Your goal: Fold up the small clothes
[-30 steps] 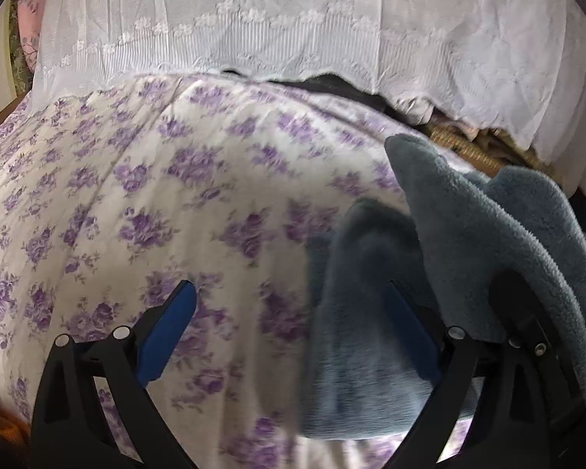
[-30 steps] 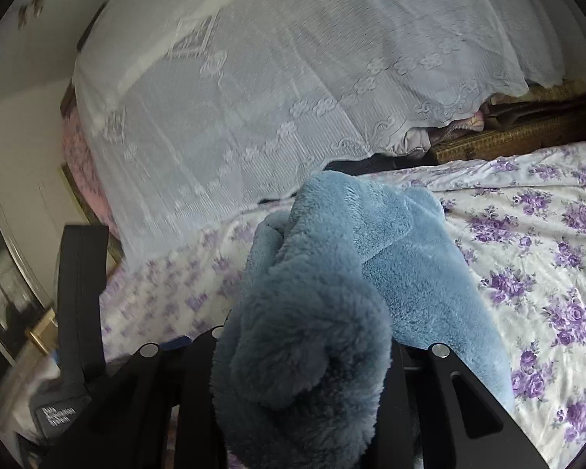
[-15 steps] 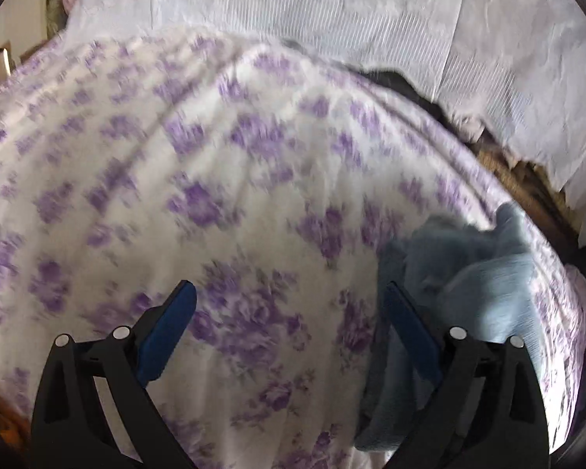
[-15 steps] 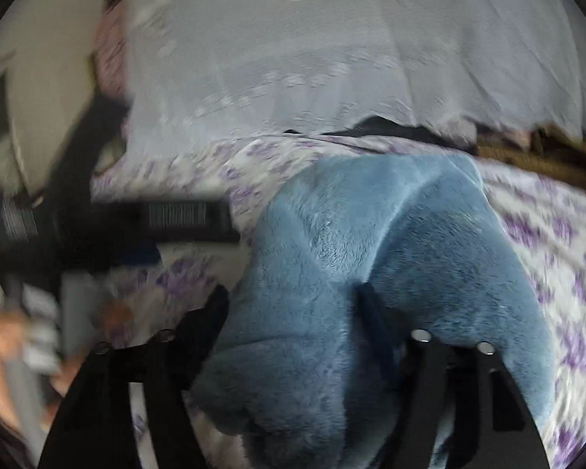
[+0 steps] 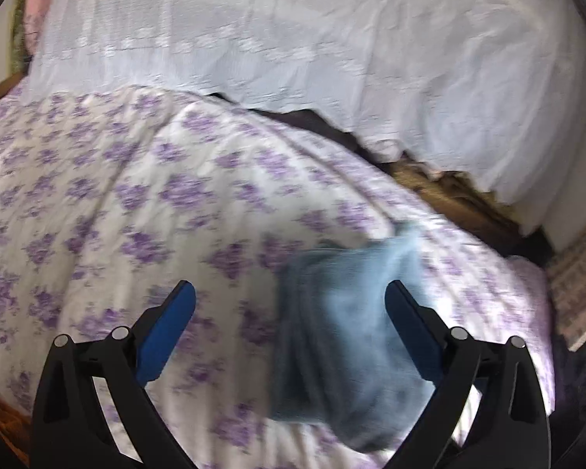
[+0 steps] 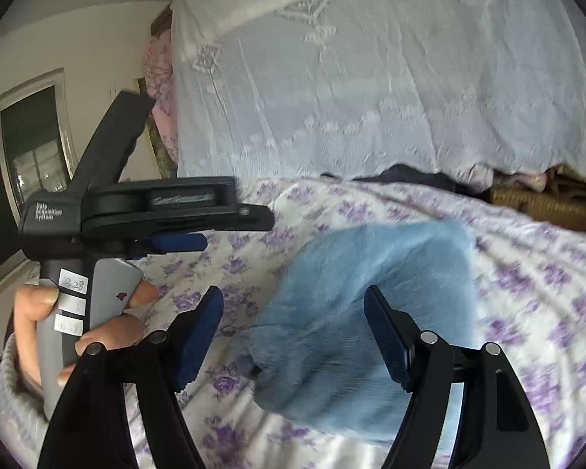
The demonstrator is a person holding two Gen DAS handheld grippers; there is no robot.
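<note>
A fluffy blue garment (image 5: 343, 336) lies bunched in a folded heap on the purple-flowered bed sheet (image 5: 117, 195). My left gripper (image 5: 289, 289) hovers above it, open, its blue pads touching nothing; the heap shows beneath its right finger. In the right wrist view the same garment (image 6: 371, 273) lies below and beyond my right gripper (image 6: 293, 293). That gripper's jaws are closing slightly, the cloth shows in the gap, and the pads do not press on it. The left tool's black body (image 6: 136, 211) shows at the left, held by a person's hand (image 6: 31, 312).
A white lace cover (image 5: 332, 58) hangs over a raised bulk behind the sheet. A woven brown basket edge (image 6: 527, 203) and dark cloth lie at its foot. A window (image 6: 19, 179) and a pink pillow (image 6: 160, 78) are at the far left.
My right gripper, shut on the blue garment a second ago, has opened and let it drop onto the sheet. Both grippers have lifted away, and the garment now lies as a smaller heap.
</note>
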